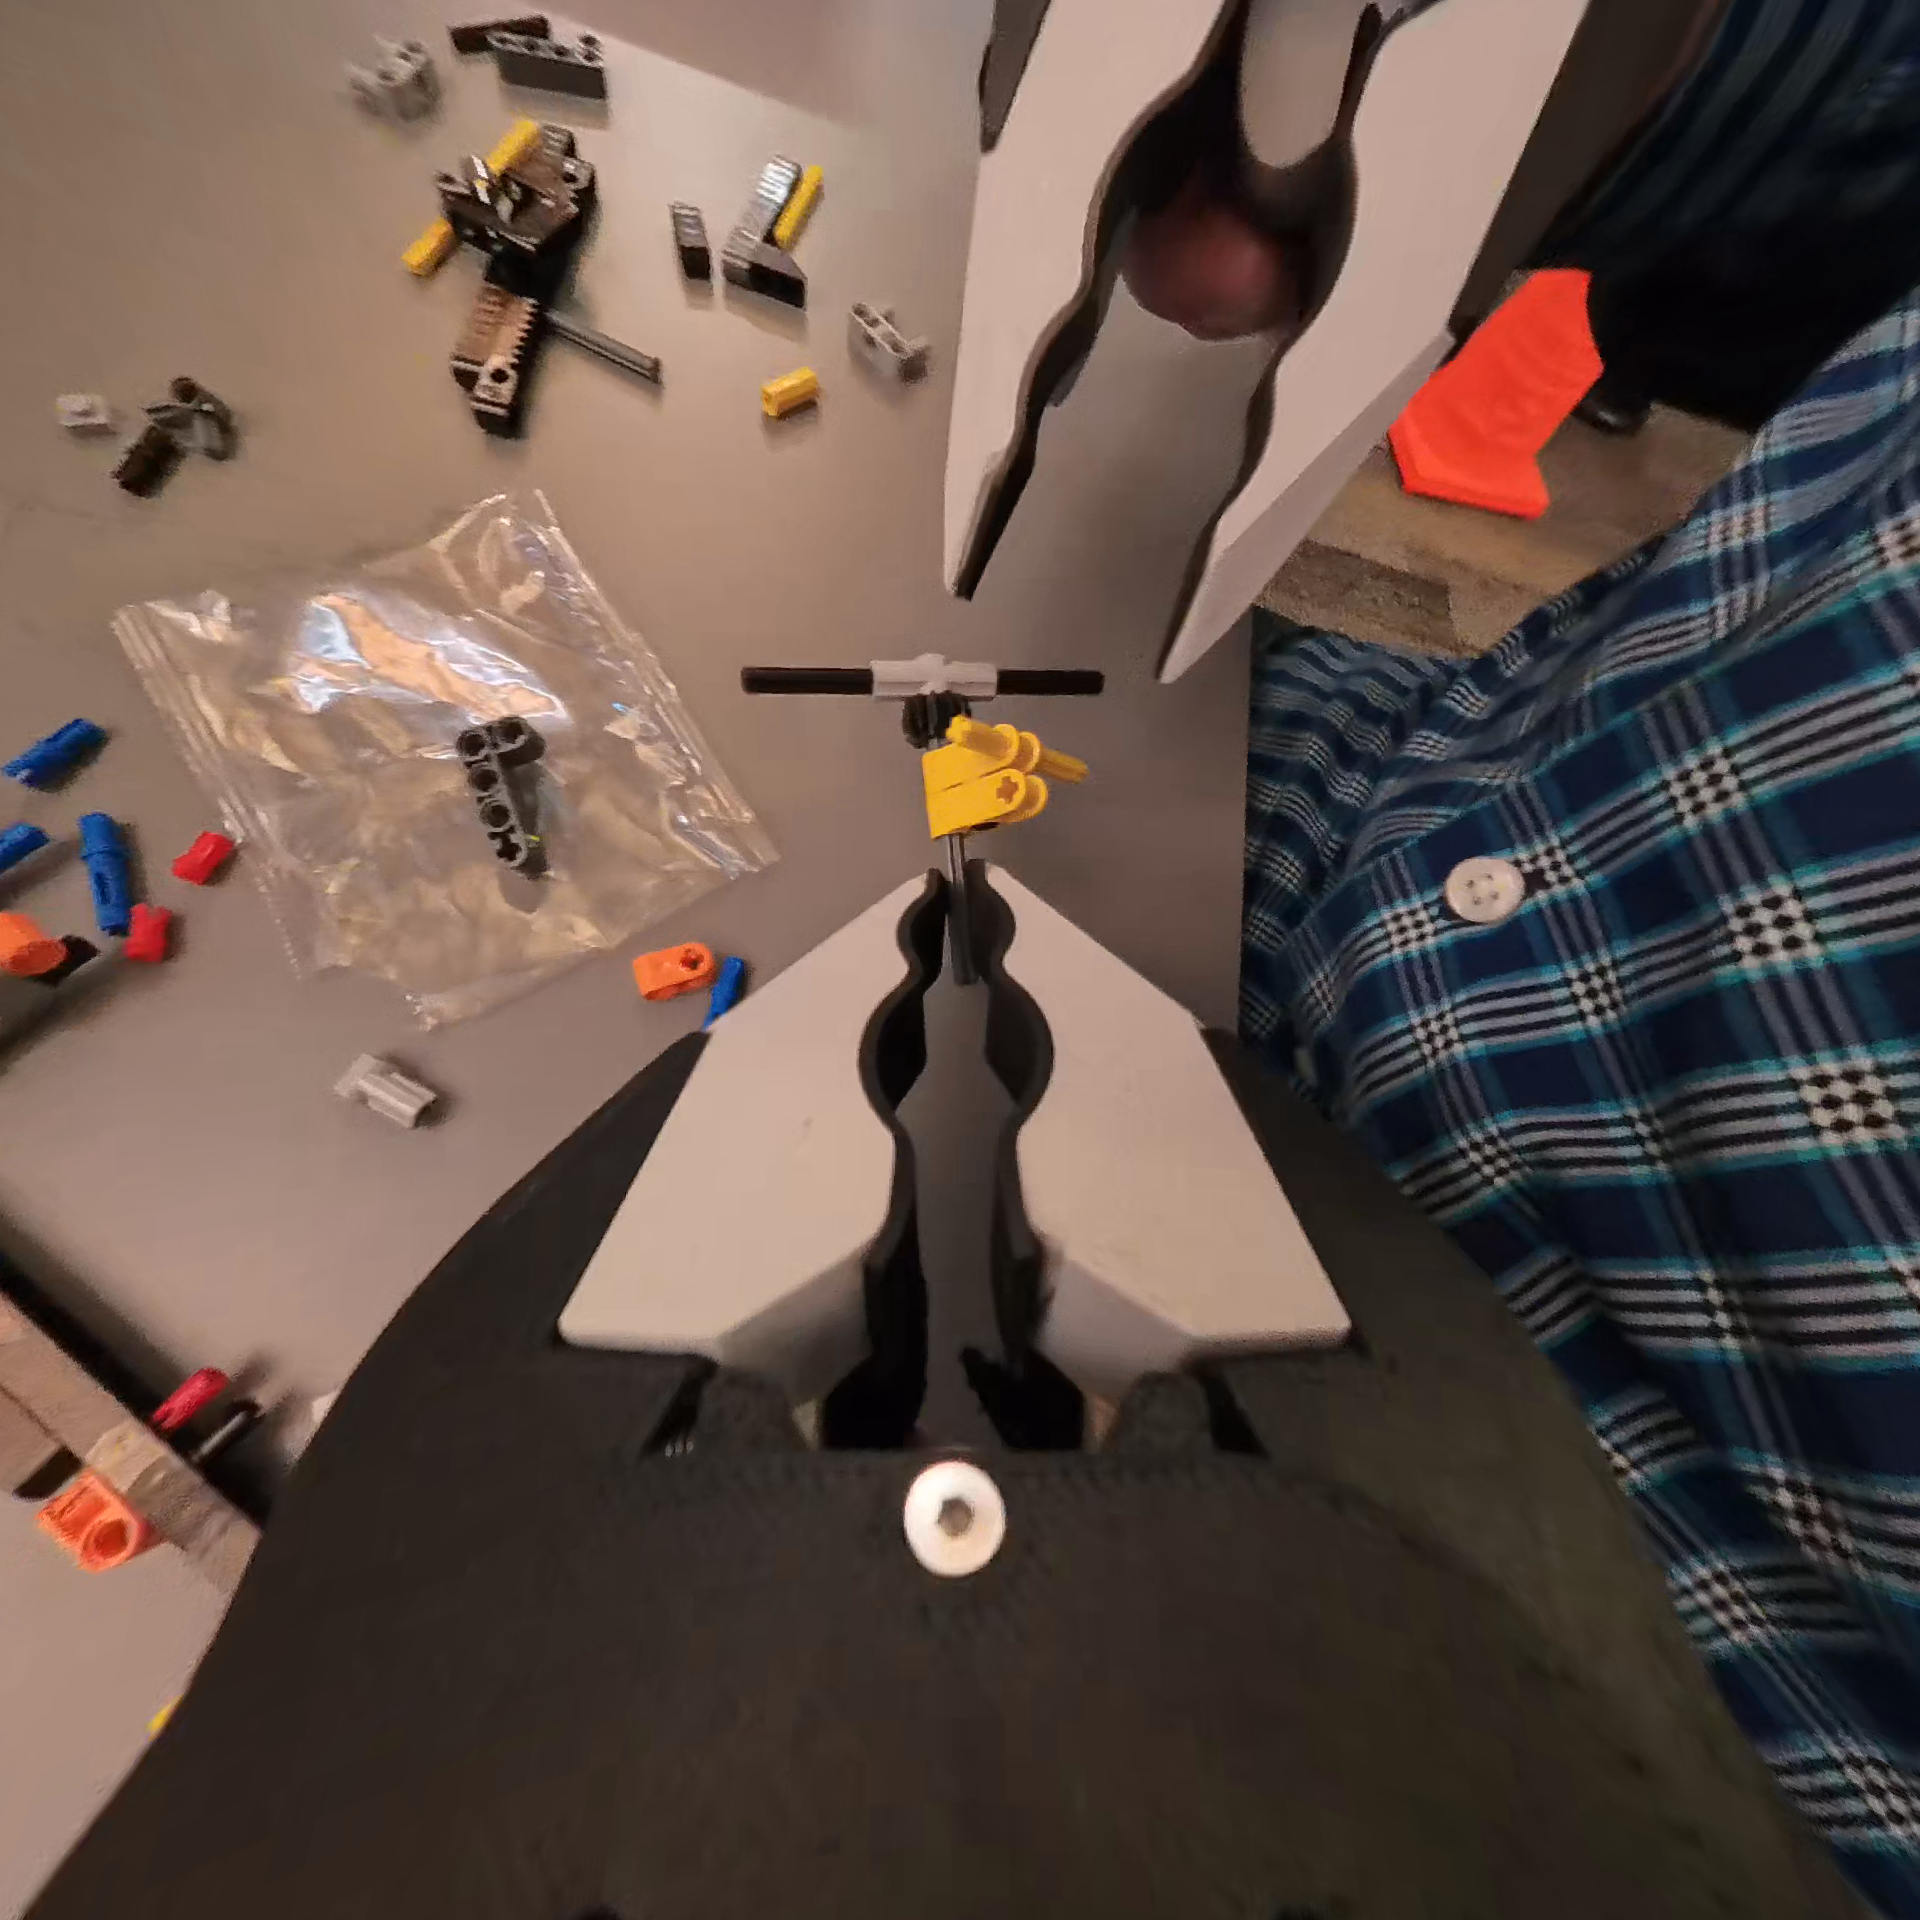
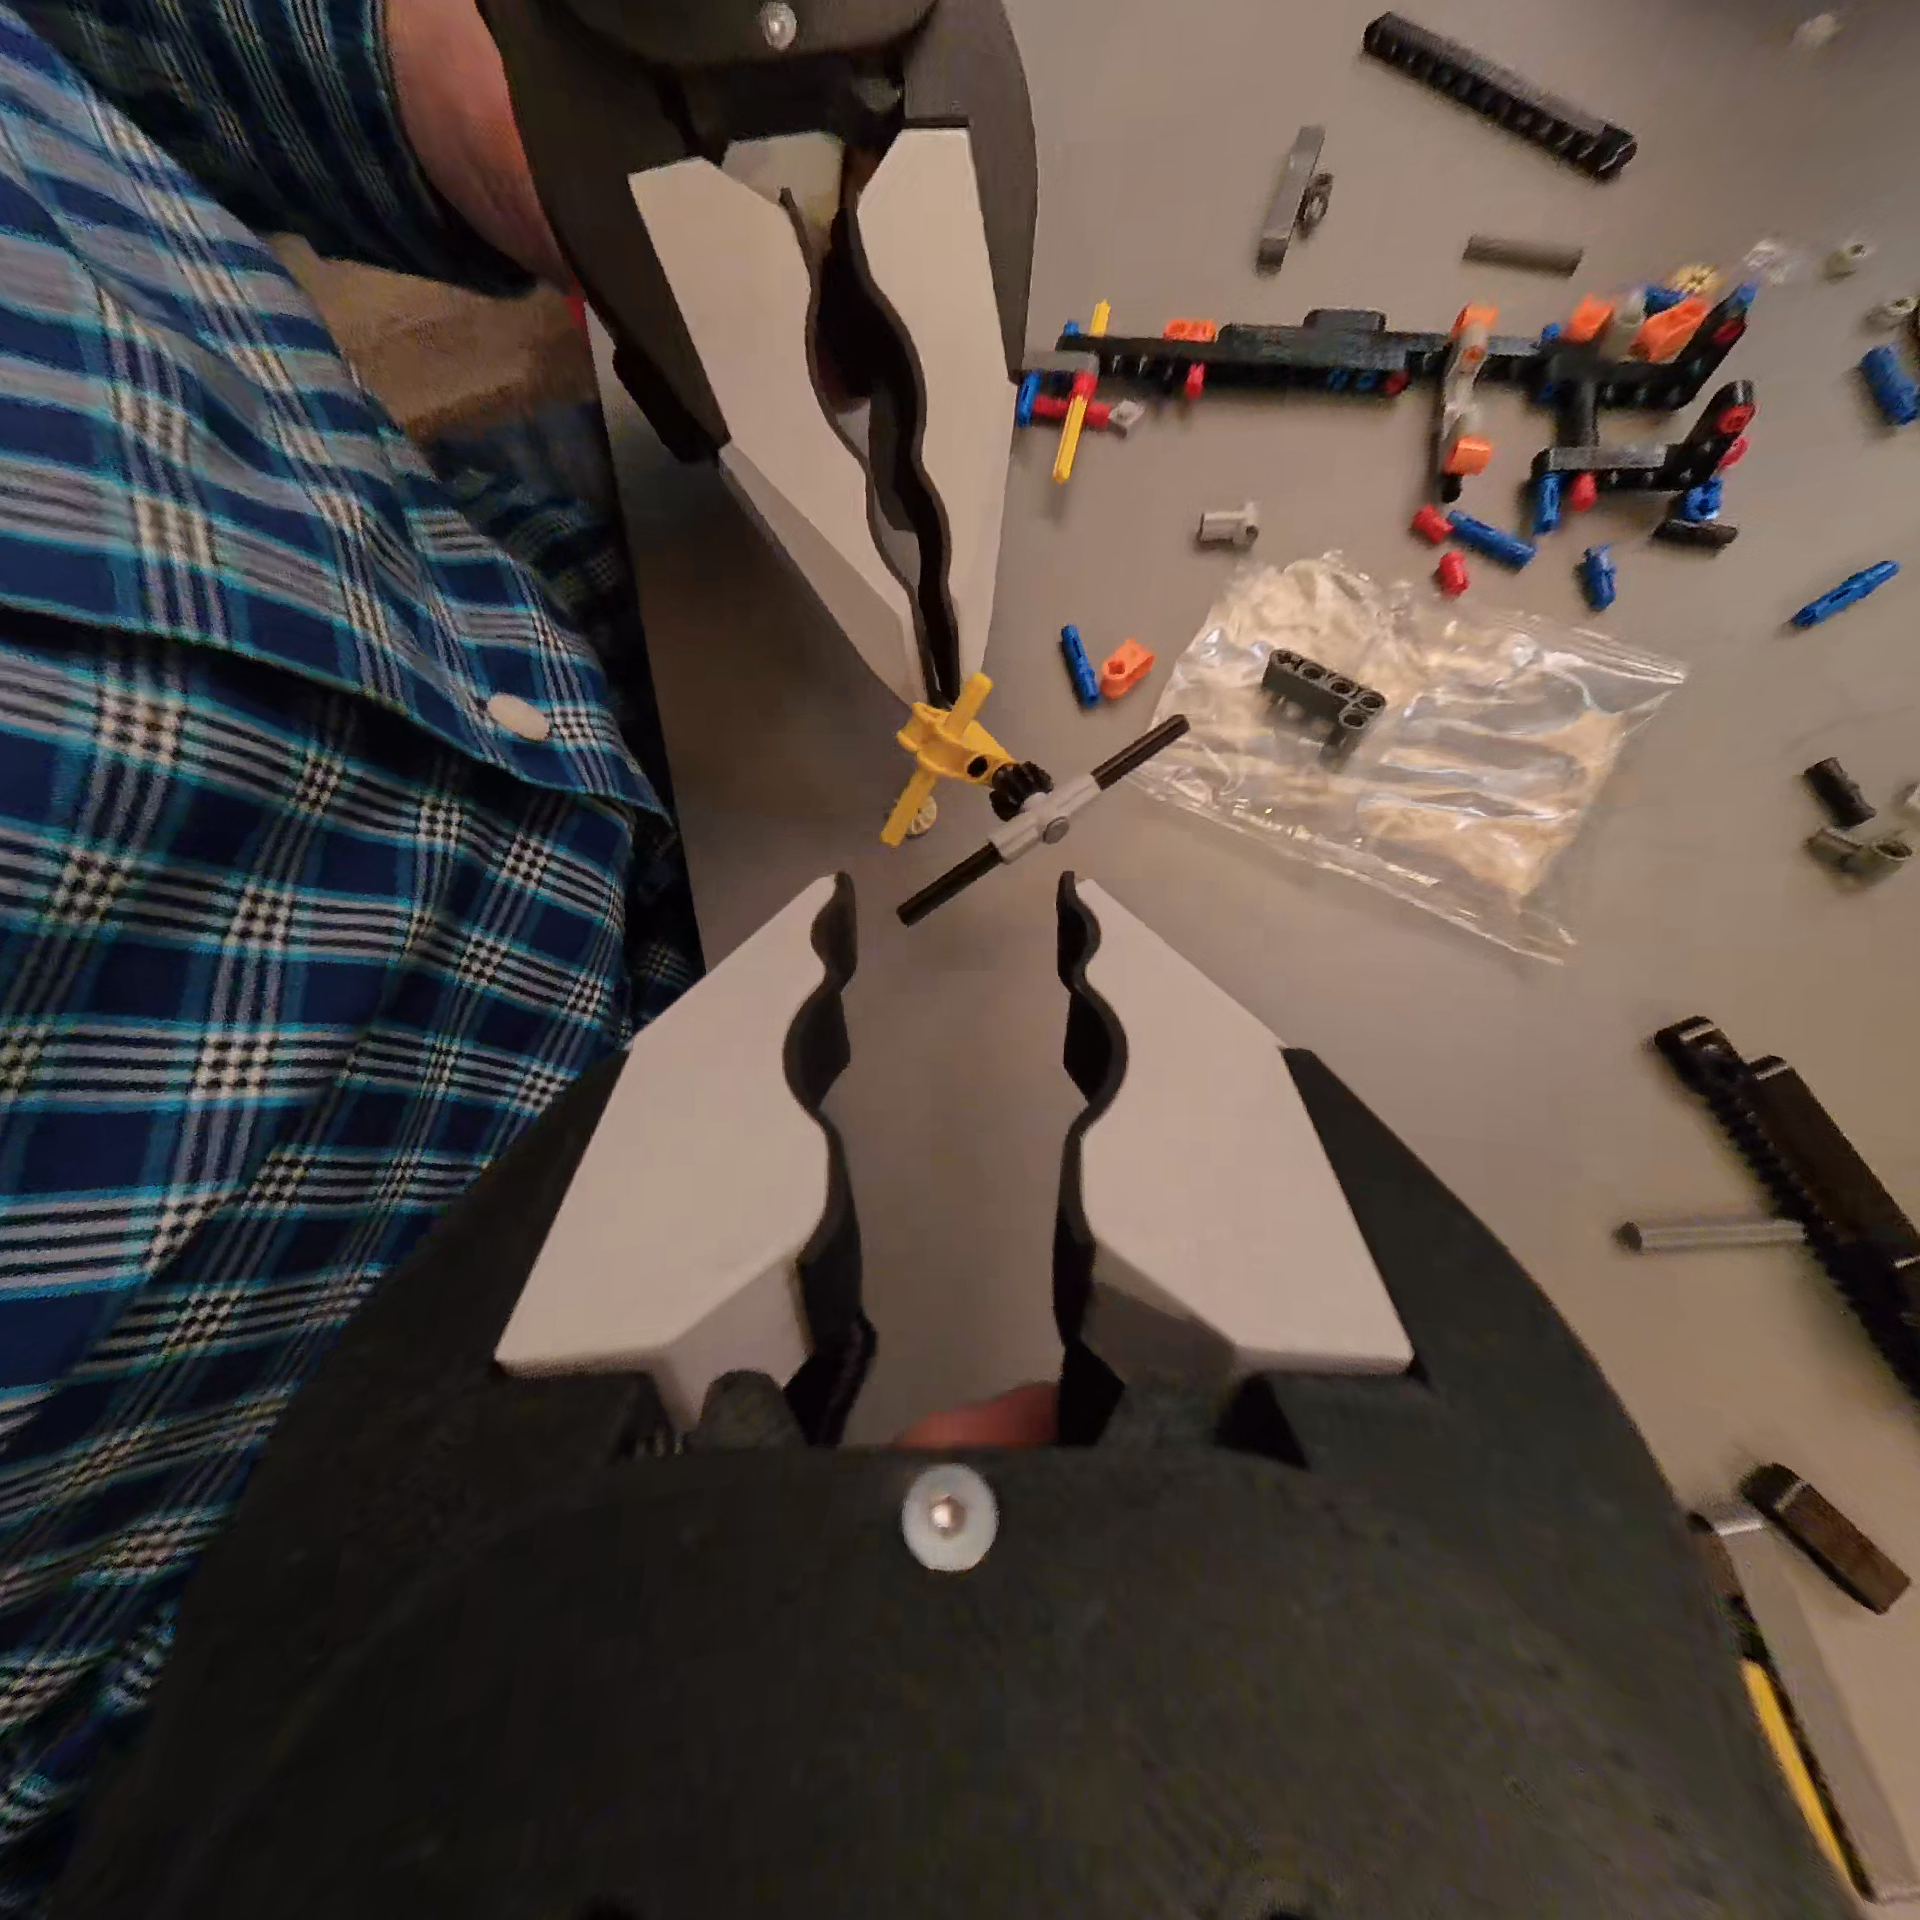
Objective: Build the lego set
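Note:
My left gripper (image 1: 961,881) is shut on the thin black axle (image 1: 963,925) of a small sub-assembly held above the grey table (image 1: 260,1195). The sub-assembly has yellow connectors (image 1: 982,784), a small black gear (image 1: 923,719) and a grey connector on a black cross axle (image 1: 925,681). My right gripper (image 2: 956,899) is open and empty, its tips just short of the cross axle (image 2: 1039,821). In the left wrist view the right gripper (image 1: 1070,629) hangs just beyond the cross axle. The right wrist view shows the left gripper (image 2: 940,681) pinching above the yellow connectors (image 2: 951,753).
A clear plastic bag (image 1: 447,748) holding a black beam lies left of the sub-assembly. A long black built frame (image 2: 1403,358) and a black toothed rack (image 2: 1808,1164) lie on the table among loose blue, red and orange pins. A person's plaid shirt (image 1: 1610,1039) is close by.

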